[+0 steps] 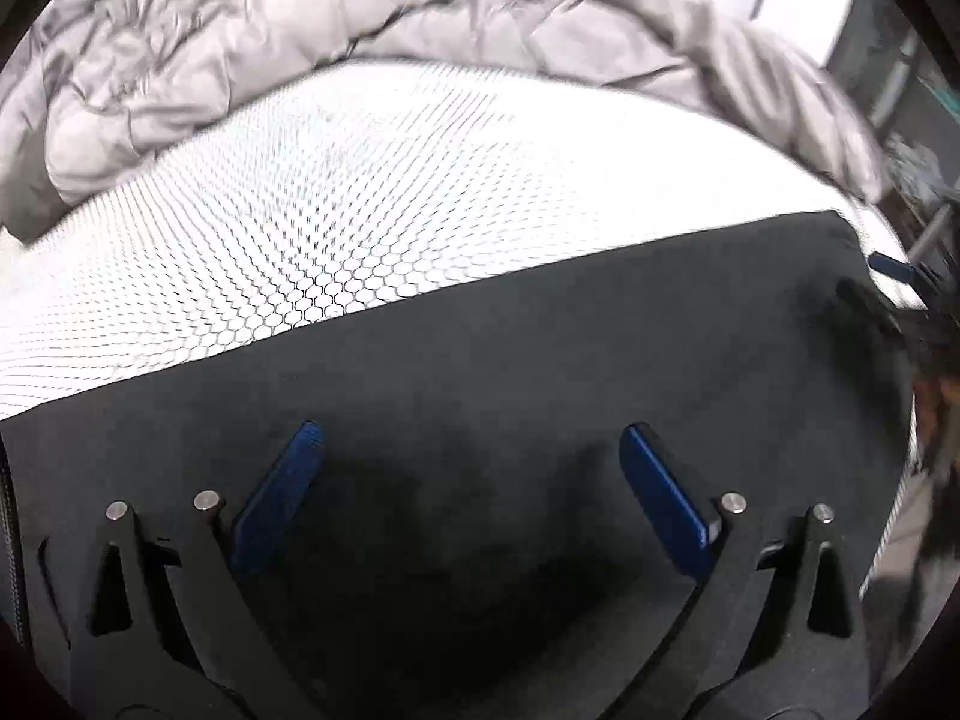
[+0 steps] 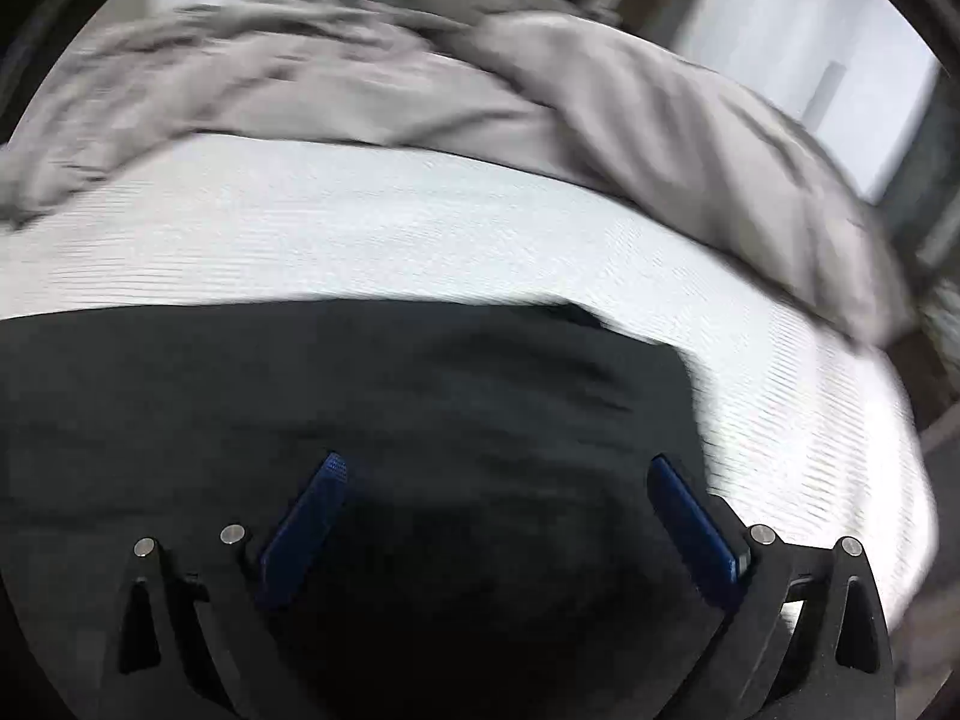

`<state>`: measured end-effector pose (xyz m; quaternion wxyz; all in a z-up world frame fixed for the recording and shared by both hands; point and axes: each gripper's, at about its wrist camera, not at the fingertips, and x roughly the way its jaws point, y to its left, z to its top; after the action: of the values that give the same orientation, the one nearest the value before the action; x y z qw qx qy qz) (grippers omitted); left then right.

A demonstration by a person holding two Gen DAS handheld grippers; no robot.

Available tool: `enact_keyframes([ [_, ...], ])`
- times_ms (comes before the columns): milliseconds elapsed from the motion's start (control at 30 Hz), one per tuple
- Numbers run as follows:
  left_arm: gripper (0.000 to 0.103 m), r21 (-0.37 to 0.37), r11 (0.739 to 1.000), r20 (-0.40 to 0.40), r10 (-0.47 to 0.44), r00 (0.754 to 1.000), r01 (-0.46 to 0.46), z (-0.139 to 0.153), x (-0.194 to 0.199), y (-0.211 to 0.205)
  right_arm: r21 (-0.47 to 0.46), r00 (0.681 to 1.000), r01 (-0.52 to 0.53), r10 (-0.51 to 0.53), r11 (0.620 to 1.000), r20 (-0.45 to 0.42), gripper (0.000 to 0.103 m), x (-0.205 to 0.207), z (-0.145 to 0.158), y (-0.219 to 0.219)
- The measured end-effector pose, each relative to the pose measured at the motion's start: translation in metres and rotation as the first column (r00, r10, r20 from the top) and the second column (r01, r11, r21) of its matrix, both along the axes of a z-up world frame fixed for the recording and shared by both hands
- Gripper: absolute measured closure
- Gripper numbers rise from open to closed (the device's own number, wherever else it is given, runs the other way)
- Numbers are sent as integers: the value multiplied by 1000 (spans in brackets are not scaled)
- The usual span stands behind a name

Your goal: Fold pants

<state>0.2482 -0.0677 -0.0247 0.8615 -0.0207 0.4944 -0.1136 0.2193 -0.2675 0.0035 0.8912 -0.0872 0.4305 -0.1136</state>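
Pants [image 1: 480,372] are spread flat beneath both wide-open grippers, left [image 1: 471,441] and right [image 2: 495,471]; nothing is gripped, far edge ahead of fingertips.

- A bedroom in a home: the work surface is a bed, its white mattress cover [image 1: 372,192] printed with a fine honeycomb pattern.
- A rumpled grey duvet [image 1: 252,42] lies bunched along the far side of the mattress cover; the right wrist view shows it [image 2: 372,84] heaped up there too.
- Dark pants [image 1: 540,372] lie spread flat on the near part of the mattress cover.
- Beyond the duvet, bright white panels [image 2: 798,36], a wall or a window, too blurred to tell which.
- Off the right edge of the mattress cover, dim furniture shapes, indistinct.
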Motion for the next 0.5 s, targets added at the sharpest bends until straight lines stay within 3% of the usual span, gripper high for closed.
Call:
enact_keyframes([
  [67,7,18,1000,-44,10,999,-9,-14,14,1,47,993,-115,116,992,-19,1,13,-10,29],
  [200,3,28,999,-22,-23,999,24,-20,18,6,79,958,-277,281,958,-49,1,37,-37,77],
  [233,3,17,999,-21,-27,999,28,-20,17,10,103,957,-270,279,957,-80,1,44,-44,75],
  [300,3,13,999,-18,-31,999,31,-21,15,16,76,971,-214,221,974,-91,1,53,-50,60],
  [400,3,40,999,-7,-36,999,36,-24,12,18,-45,997,0,-3,999,-80,1,59,-46,4],
  [433,3,53,998,-7,-32,999,33,-23,10,19,-89,991,115,-120,989,-55,1,54,-42,-20],
  [500,6,78,997,-10,-1,1000,1,-18,4,20,-149,971,233,-239,961,-25,1,43,-34,-49],
])
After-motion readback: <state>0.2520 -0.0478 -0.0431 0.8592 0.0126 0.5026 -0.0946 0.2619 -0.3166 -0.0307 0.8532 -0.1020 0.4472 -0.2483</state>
